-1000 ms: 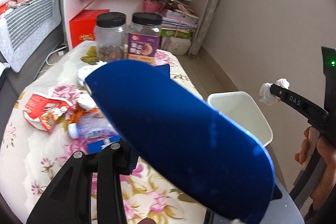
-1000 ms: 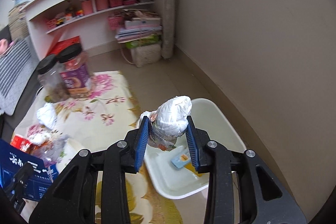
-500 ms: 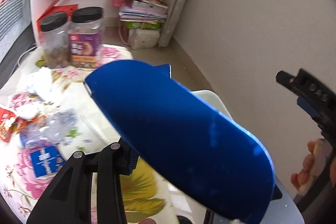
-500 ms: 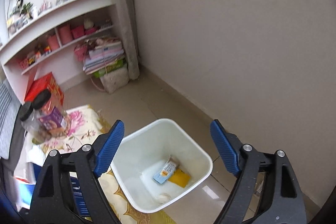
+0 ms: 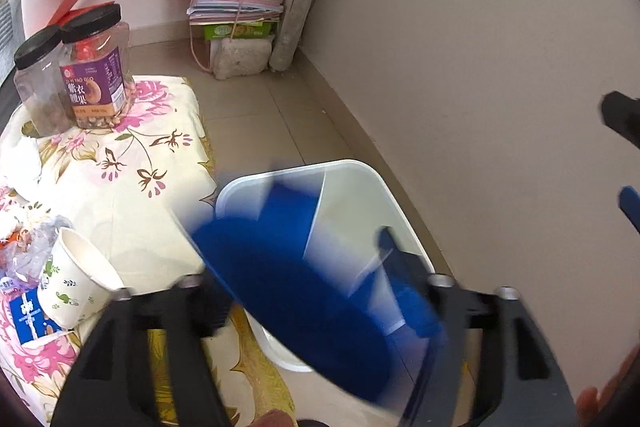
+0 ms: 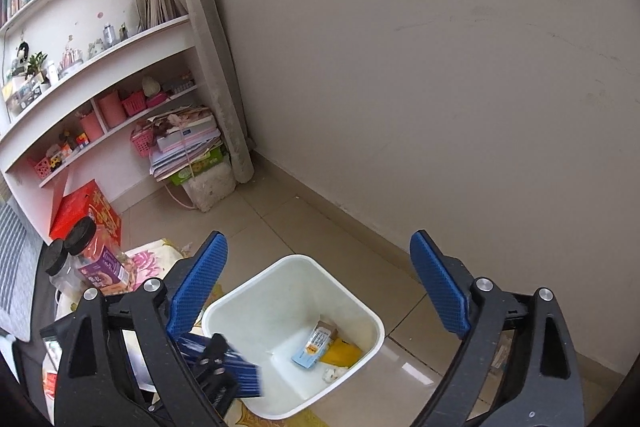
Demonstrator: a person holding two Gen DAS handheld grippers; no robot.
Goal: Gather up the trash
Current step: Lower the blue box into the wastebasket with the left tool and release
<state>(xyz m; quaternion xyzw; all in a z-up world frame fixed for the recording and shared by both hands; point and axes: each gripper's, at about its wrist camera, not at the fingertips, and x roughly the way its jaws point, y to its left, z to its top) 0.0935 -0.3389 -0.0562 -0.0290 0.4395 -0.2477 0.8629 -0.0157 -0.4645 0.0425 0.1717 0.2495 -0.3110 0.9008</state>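
Note:
My left gripper (image 5: 316, 291) holds a blue carton (image 5: 296, 287) over the white trash bin (image 5: 360, 171); the carton is blurred and tilted down toward the bin mouth. In the right wrist view the left gripper and blue carton (image 6: 228, 367) show at the bin's left rim. My right gripper (image 6: 320, 291) is open and empty, above the bin (image 6: 256, 291). Inside the bin lie a light blue packet (image 6: 314, 347), a yellow wrapper (image 6: 342, 353) and a white tissue wad (image 6: 332, 374). A paper cup (image 5: 76, 275) lies on the table with other trash.
Two black-lidded jars (image 5: 96, 75) stand on the floral tablecloth (image 5: 132, 163). A plastic bottle and blue box (image 5: 24, 307) lie at the left edge. A beige wall (image 6: 440, 67) runs right of the bin. Shelves (image 6: 100, 107) and stacked books (image 5: 236, 3) stand behind.
My right gripper opened and dropped the tissue wad into the bin, then rose. My left gripper swung right with the blue carton, from above the table to over the bin.

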